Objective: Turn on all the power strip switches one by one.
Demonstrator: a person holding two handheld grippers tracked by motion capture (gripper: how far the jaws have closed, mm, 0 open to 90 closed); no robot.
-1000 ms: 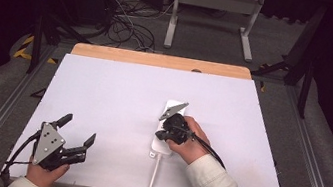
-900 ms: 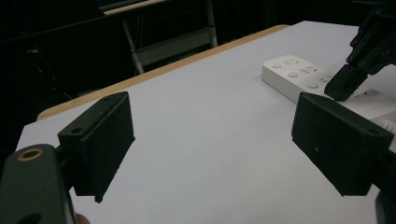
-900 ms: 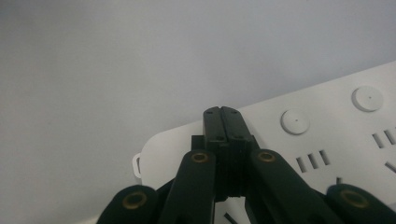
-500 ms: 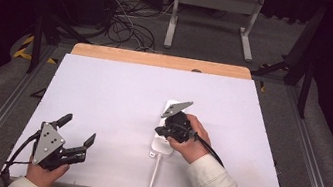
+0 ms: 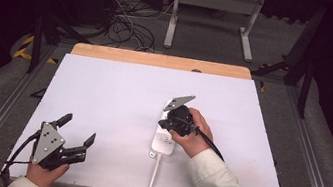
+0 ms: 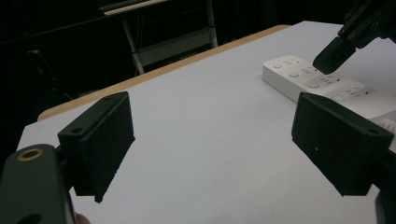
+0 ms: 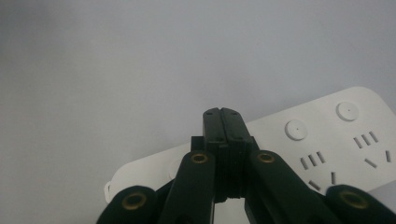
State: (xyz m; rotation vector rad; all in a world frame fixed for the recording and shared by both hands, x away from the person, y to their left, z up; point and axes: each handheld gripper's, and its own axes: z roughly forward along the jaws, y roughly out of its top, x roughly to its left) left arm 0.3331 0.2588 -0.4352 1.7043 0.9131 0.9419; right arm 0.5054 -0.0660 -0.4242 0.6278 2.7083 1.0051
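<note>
Power strip [image 5: 164, 141] lies flat on the white bench [image 5: 117, 101], right of centre, long axis running roughly toward/away from the person. Its white cable [image 5: 152, 177] leaves the near end and runs off the bench's front edge. In the right gripper view the strip [image 7: 327, 140] shows round buttons and socket slots on its top face.

Right gripper [image 5: 168, 123] is down over the strip's left part, held in the person's right hand [image 5: 192, 134]. Jaws fully closed, pads pressed flat together, nothing between them. In the right gripper view the closed tips [image 7: 222, 116] sit right at the strip's long edge, over or just beside it; can't tell if they actually touch the plastic. From the left gripper view the same gripper [image 6: 337, 49] hangs just above the strip [image 6: 322, 84] near a button; contact not clear there either.

Left gripper [image 5: 73, 135] is well apart from the strip, at the near left corner of the bench, in the left hand [image 5: 42, 175]. Jaws spread wide, empty; in the left gripper view both pads [image 6: 105, 140] frame bare bench surface, pointing toward the strip.
</note>
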